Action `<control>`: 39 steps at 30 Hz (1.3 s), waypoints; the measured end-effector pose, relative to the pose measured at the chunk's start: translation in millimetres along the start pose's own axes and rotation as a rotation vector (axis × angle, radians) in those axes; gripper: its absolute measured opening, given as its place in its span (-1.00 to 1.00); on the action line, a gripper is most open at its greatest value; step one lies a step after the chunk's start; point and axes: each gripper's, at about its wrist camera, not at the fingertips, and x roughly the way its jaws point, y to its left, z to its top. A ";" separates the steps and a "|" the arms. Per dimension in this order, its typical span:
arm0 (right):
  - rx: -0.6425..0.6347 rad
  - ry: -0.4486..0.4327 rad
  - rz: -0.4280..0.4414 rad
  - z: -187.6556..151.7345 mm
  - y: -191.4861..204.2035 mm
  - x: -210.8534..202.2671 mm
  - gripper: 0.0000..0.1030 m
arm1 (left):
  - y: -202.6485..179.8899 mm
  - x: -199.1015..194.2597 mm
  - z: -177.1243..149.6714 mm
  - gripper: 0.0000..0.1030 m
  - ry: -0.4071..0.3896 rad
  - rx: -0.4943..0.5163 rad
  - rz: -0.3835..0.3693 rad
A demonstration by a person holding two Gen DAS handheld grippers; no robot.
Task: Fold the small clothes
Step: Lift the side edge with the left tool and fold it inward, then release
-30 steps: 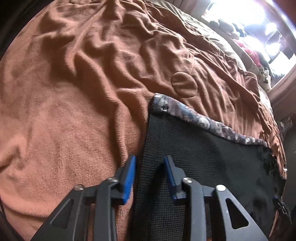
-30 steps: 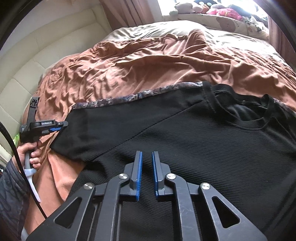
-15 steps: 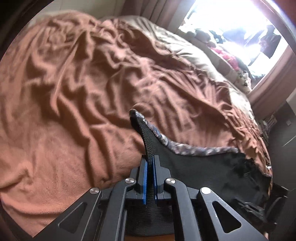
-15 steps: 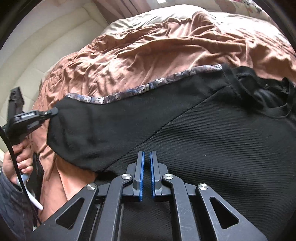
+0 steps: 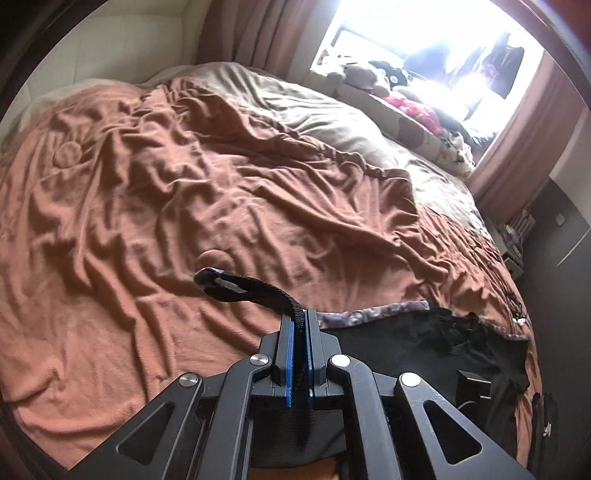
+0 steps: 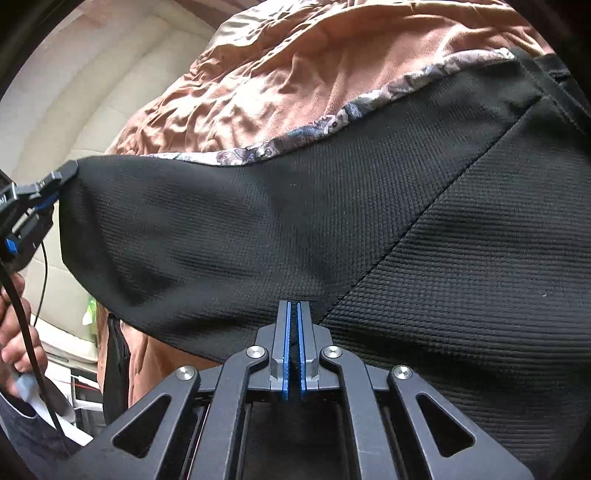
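Note:
A black textured top (image 6: 424, 206) with a grey patterned edge (image 6: 332, 122) lies spread on the brown blanket (image 5: 155, 206). My left gripper (image 5: 300, 317) is shut on the sleeve end (image 5: 236, 286), which curls out past the blue pads, lifted off the bed. The right wrist view shows this left gripper (image 6: 55, 181) holding the sleeve (image 6: 177, 236) stretched up at the left. My right gripper (image 6: 293, 314) sits low at the seam where sleeve meets body. Its jaws are closing, with dark fabric pinched between the pads.
A beige duvet (image 5: 332, 122) covers the far part of the bed. Plush toys (image 5: 406, 99) lie by the bright window, with curtains (image 5: 258, 33) beside it. A cream padded headboard (image 6: 74, 96) stands at the left. A person's hand (image 6: 18, 332) holds the left tool.
The left gripper closed on the sleeve end and raised it off the blanket. The right gripper came down closer onto the top near the sleeve seam, and its narrow gap closed.

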 end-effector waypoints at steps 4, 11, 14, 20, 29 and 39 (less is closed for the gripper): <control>0.009 -0.017 -0.008 0.7 -5.4 -21.4 -1.00 | -21.1 -7.3 4.5 -0.91 -0.002 0.002 -0.021; 0.044 -0.062 -0.036 -2.9 -16.2 -79.1 -0.99 | -77.4 -16.9 10.8 -0.91 0.000 0.067 -0.035; 0.046 -0.074 -0.058 -5.4 -19.7 -101.3 -0.98 | -103.1 -18.2 11.5 -0.91 0.005 0.093 -0.045; 0.051 -0.100 -0.071 -18.2 -33.0 -155.8 -0.40 | -151.4 -11.4 4.0 -0.91 0.027 0.139 -0.070; 0.062 -0.160 -0.095 -45.2 -67.3 -209.5 0.04 | -205.8 21.9 -24.9 -0.91 0.106 0.194 -0.097; 0.106 -0.145 -0.111 -58.3 -101.9 -231.3 0.04 | -244.0 58.2 -53.5 -0.05 0.192 0.240 -0.143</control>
